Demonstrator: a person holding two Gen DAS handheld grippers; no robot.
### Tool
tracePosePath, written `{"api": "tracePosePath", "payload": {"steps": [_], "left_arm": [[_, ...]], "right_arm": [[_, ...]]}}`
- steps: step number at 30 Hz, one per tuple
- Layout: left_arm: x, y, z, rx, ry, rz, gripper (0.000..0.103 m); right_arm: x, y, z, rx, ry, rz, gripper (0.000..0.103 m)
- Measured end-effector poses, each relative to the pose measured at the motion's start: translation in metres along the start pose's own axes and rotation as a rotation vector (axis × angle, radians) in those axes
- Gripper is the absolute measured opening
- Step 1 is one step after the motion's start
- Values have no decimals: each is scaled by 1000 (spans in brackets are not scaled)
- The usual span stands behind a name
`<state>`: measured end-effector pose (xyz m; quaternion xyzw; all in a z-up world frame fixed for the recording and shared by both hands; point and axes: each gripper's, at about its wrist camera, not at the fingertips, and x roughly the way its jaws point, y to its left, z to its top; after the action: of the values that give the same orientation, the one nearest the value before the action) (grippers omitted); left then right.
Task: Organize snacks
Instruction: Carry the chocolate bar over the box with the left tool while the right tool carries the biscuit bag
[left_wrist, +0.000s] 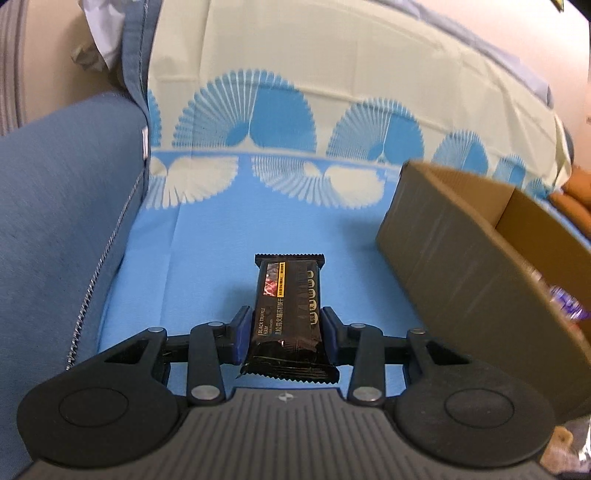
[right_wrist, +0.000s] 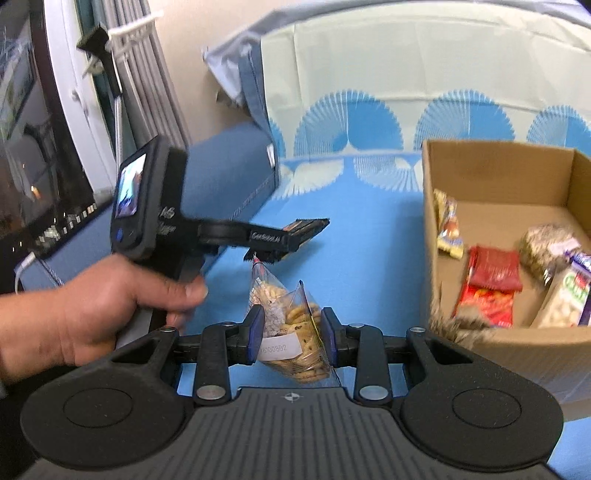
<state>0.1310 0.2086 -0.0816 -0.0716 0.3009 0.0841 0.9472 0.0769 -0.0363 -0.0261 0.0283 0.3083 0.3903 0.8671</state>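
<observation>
We have two snacks in hand and none left lying on the blue bedcover (left_wrist: 207, 236), as far as both views show. Nearest, our right gripper (right_wrist: 292, 332) has its jaws clamped on one clear bag of cookies (right_wrist: 295, 332); our left gripper (left_wrist: 287, 334) has its jaws clamped on one black snack bar (left_wrist: 290, 314). Both are clear of the cover. Farther right stands one cardboard box (right_wrist: 491, 170), already holding at least five packets (right_wrist: 489, 288). We judge only these two drops remain.
</observation>
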Motion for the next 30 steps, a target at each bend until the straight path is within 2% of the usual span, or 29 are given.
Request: {"api": "tracePosePath", "payload": {"steps": [5, 10, 14, 16, 19, 21, 24, 27, 29, 30], "left_arm": [[-32, -13, 24, -3, -56, -15, 44], [-54, -22, 45, -32, -99, -49, 44], [-60, -33, 51, -18, -109, -67, 44], [-58, -37, 53, -12, -100, -61, 44], [-56, -40, 56, -38, -96, -72, 44], [-55, -45, 58, -43, -96, -77, 44], [-53, -57, 58, -33, -99, -91, 44], [-50, -69, 59, -31, -93, -107, 44], [-49, -78, 59, -24, -92, -117, 44], [-48, -82, 58, -20, -93, -122, 44]], "right_arm": [[-27, -2, 24, 62, -98, 17, 34], [-69, -21, 68, 95, -225, 0, 34], [-90, -47, 104, 53, -285, -89, 34], [-95, -62, 114, 5, -320, -160, 34], [-94, -80, 109, -53, -348, -271, 34], [-91, -96, 97, -30, -343, -314, 34], [-87, -113, 85, 27, -288, -329, 34], [-87, -119, 84, 18, -296, -351, 31], [-87, -125, 81, 36, -285, -355, 19], [-87, -128, 78, 50, -280, -356, 19]]}}
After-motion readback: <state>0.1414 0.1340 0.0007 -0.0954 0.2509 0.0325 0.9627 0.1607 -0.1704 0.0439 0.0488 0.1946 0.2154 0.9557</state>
